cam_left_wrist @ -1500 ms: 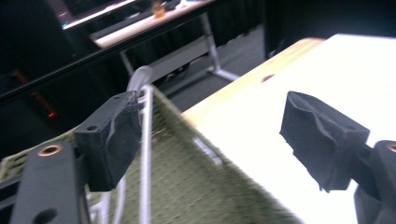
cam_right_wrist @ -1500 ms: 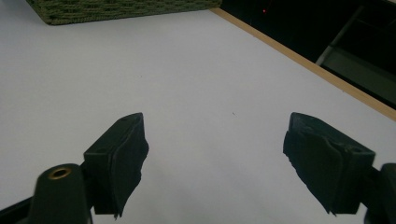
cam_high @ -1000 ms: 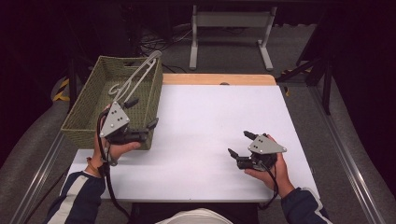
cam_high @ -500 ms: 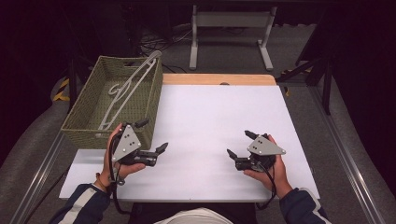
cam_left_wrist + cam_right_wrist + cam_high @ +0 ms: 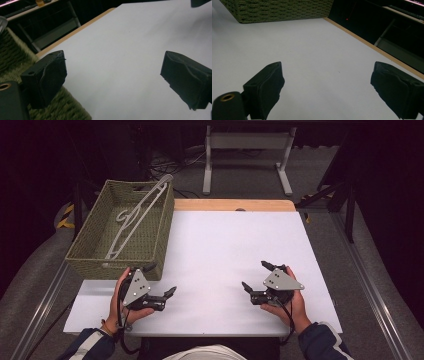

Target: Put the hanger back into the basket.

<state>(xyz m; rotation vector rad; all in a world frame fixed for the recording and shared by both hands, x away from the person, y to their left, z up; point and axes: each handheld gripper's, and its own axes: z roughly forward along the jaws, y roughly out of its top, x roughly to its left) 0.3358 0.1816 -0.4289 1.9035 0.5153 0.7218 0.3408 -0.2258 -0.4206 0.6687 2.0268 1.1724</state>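
White table point(image 5: 225, 250) lies bare between both tools, left tool point(image 5: 159, 296) and right tool point(image 5: 258, 279), jaws apart, empty. Judged resting; keep them low, clear of the woven basket point(image 5: 87, 259) at the left edge.

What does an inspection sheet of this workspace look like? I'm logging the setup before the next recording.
Surface: white table, bare in the middle.
Job's things: green basket at the left edge, hanger inside, its end over the far rim.
Clutter: nothing seen.
Grippers: left gripper and right gripper near the front edge, jaws open, holding nothing.
Cables: one trails from each gripper.
Surroundings: grey floor, metal stand beyond the table.
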